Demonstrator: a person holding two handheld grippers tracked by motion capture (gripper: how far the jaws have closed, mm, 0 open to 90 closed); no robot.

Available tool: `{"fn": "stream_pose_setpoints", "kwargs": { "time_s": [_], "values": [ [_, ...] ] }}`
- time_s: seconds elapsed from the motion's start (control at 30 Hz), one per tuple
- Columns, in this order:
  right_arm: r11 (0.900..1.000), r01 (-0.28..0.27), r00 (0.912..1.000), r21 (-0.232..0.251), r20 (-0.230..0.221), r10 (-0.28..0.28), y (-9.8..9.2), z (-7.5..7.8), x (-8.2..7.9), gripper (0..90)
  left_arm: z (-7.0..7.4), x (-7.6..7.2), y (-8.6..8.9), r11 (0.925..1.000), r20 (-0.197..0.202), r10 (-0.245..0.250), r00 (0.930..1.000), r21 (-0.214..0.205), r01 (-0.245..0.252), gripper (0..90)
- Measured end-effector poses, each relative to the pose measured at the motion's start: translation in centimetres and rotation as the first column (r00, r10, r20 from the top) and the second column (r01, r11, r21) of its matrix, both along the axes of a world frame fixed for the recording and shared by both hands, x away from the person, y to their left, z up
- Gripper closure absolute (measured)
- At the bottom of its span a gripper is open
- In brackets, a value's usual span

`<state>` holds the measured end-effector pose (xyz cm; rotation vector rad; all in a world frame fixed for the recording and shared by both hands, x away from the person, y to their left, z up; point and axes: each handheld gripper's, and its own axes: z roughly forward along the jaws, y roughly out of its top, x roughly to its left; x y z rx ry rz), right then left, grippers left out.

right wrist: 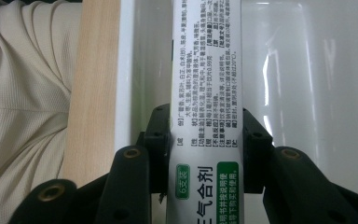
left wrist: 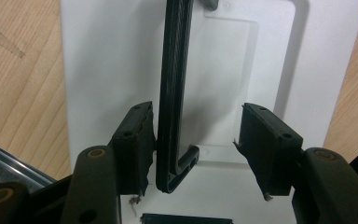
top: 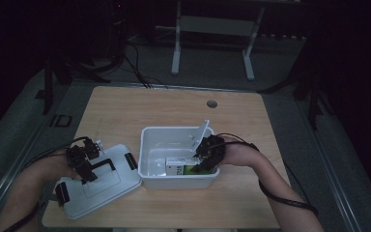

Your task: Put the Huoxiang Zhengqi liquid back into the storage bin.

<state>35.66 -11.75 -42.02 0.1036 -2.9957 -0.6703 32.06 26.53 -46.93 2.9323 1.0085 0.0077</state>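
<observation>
Dim room, light wood desk [top: 125, 111]. Right gripper [right wrist: 207, 140] fingers clamp a medicine box [right wrist: 207, 70] inside the white bin [top: 149, 140]; left gripper [left wrist: 193, 140] fingers sit half-open around the lid [left wrist: 102, 56] handle [left wrist: 172, 84].

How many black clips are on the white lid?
2 that I can see: one clip on the lid's right end by the bin, one clip on its left end. Others may be hidden.

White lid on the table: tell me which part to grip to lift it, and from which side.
Grip the black handle on the lid, coming straight down from above. It is a thin raised bar, narrow enough to fit between the left gripper, whose jaws already straddle it.
</observation>
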Motion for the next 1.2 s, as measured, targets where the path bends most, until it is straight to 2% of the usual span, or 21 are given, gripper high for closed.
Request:
{"fn": "stream_pose_setpoints", "kwargs": {
  "time_s": [0.23,0.33,0.57,0.67,0.87,1.03,1.2],
  "values": [
    [0.9995,-0.001,1.0,-0.032,-0.008,0.001,0.8,-1.3,0.3,63.5,-0.1,0.0,0.0,1.0,0.0,-0.001,1.0,0.0,0.001,45.2],
    [0.9991,-0.005,0.9997,-0.042,-0.026,0.004,1.0,-1.8,0.4,63.5,-0.2,0.0,0.0,1.0,0.0,0.002,1.0,0.0,-0.002,45.2],
    [0.994,0.007,0.9997,-0.109,-0.024,-0.009,1.8,-2.8,0.7,63.4,-0.2,0.0,0.0,1.0,0.0,0.001,1.0,-0.006,-0.001,45.2],
    [0.991,0.003,0.9993,-0.134,-0.037,-0.008,2.1,-3.3,0.8,63.4,-0.2,0.0,0.1,1.0,0.0,0.002,1.0,-0.005,-0.002,45.2],
    [0.9921,0.014,0.9988,-0.125,-0.045,-0.02,2.3,-3.4,1.0,62.6,-0.2,0.0,0.2,1.0,0.001,0.0,1.0,-0.006,0.0,45.1],
    [0.9874,0.015,0.9995,-0.157,-0.025,-0.019,2.4,-3.5,0.9,60.2,-0.1,-0.1,0.2,1.0,0.0,0.001,1.0,-0.009,-0.001,45.2],
    [0.9921,0.037,0.9991,-0.12,-0.015,-0.039,2.2,-2.7,1.0,56.4,-0.1,-0.1,0.0,0.9999,-0.004,-0.002,1.0,-0.011,0.002,45.2]
  ]
}}
